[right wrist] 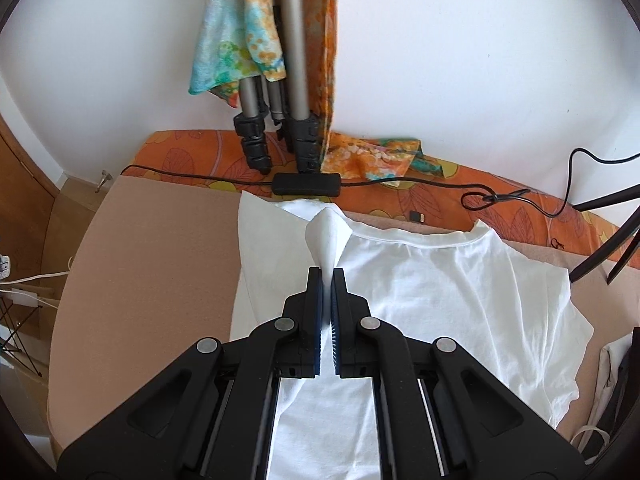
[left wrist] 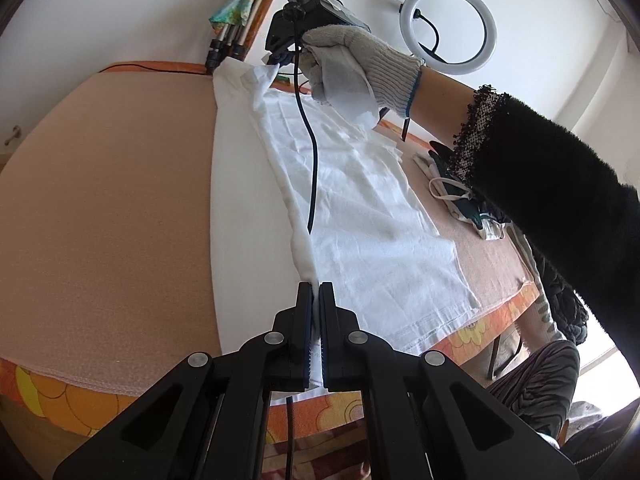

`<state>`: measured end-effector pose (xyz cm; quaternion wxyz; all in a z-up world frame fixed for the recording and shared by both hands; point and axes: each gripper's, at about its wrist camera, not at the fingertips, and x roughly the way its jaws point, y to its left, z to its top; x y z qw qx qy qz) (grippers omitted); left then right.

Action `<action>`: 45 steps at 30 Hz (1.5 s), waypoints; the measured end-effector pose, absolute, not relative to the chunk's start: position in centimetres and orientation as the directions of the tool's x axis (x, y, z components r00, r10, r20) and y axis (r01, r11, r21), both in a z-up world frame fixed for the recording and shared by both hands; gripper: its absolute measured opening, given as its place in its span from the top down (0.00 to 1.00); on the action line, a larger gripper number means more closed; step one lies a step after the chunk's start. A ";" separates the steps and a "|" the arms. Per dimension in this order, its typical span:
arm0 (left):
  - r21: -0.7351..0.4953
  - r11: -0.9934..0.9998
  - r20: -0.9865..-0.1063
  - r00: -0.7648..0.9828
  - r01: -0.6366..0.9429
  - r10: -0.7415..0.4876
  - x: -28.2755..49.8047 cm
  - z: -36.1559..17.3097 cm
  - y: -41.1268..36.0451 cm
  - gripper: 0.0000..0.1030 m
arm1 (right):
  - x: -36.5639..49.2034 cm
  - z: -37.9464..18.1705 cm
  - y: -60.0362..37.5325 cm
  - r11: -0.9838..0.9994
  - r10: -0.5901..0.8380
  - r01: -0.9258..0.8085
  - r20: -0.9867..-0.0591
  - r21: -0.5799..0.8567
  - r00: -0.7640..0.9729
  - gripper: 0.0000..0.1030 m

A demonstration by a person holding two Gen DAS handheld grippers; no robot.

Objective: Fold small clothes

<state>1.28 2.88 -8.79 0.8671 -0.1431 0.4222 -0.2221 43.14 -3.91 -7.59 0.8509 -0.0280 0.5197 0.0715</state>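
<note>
A white T-shirt (left wrist: 360, 208) lies on a pinkish table mat (left wrist: 104, 208). My left gripper (left wrist: 316, 286) is shut on the shirt's edge near the hem, lifting a taut ridge of cloth. My right gripper (right wrist: 328, 272) is shut on a pinch of the shirt (right wrist: 460, 304) near the shoulder and collar, the cloth standing up in a peak. In the left wrist view the right gripper (left wrist: 280, 60) shows at the shirt's far end, held by a gloved hand (left wrist: 360, 64). The lifted edge runs between both grippers.
A tripod (right wrist: 276, 120) with colourful cloths stands at the back wall. A black power adapter (right wrist: 308, 184) and cable lie behind the shirt. A ring light (left wrist: 448, 28) hangs on the wall. Other clothes (left wrist: 460, 196) lie at the right. The orange floral cover (left wrist: 480, 328) marks the table edge.
</note>
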 end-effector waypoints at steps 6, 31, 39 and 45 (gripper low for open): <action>-0.442 0.853 -0.687 0.507 0.278 -0.521 1.6 -9.7 1.8 0.98 | 42.9 -10.3 -6.8 0.995 0.039 -0.102 -0.911 -0.003 0.410 0.95; -0.503 0.801 -0.675 0.431 0.325 -0.599 0.4 -8.1 0.8 0.68 | 33.1 0.0 -17.6 0.988 0.061 -0.155 -0.858 -0.022 0.510 0.30; -0.418 0.839 -0.610 0.578 0.348 -0.543 -1.0 -5.1 2.2 0.61 | 24.9 5.3 -23.9 0.991 0.092 -0.133 -0.794 0.014 0.601 0.29; -0.319 0.849 -0.609 0.594 0.422 -0.525 -1.2 -4.7 -1.1 0.61 | 19.0 6.9 -27.6 0.994 0.109 -0.095 -0.729 0.061 0.676 0.25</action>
